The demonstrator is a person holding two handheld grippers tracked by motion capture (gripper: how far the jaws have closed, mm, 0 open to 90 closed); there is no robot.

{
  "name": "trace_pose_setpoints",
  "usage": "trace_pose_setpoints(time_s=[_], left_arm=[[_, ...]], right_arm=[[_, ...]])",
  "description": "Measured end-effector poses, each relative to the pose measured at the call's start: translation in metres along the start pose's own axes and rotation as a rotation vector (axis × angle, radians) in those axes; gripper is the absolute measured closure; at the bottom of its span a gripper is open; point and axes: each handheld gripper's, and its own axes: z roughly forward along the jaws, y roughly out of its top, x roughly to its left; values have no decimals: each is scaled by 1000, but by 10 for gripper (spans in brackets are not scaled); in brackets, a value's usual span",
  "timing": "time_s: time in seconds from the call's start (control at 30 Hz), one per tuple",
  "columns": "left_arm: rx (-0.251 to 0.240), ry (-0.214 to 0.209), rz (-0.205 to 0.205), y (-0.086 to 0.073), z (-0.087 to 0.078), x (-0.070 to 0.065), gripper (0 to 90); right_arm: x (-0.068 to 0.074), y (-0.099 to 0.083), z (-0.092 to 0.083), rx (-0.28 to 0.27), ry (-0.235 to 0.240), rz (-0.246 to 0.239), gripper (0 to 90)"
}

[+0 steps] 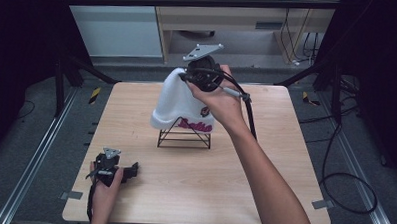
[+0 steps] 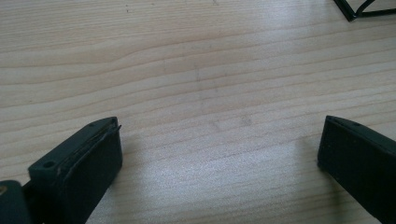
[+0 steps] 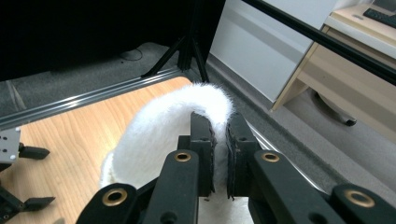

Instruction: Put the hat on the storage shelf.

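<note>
The right claw (image 1: 183,76) is clamped on the crown of the white beanie (image 1: 179,104), which hangs below it, draped over the wire stand (image 1: 184,133), likely for seating. The left claw (image 1: 132,170) rests spread wide and empty on the desk (image 1: 265,159).

The white hat (image 1: 179,104) is a soft, fuzzy knit beanie with a folded cuff along its lower edge, and dark red lettering — partly hidden — runs across that cuff beside a small round dark patch. It sits upright, draped over a black wire stand (image 1: 184,133) near the middle of the desk (image 1: 264,169), its cuff hanging level just above the stand's base. The crown is not rounded off — its top is drawn up into a peak toward the far side, pinched between the closed jaws of the right gripper (image 1: 190,77). In the right gripper view the fluffy white fabric (image 3: 173,126) curls up over the jaw tips.
</note>
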Motion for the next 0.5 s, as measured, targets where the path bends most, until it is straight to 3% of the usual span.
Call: trace_pose_setpoints(time_s=[0.5], left_arm=[[0, 0, 2, 0, 0, 0, 0]], right_arm=[[8, -13, 13, 36, 29, -3, 841]])
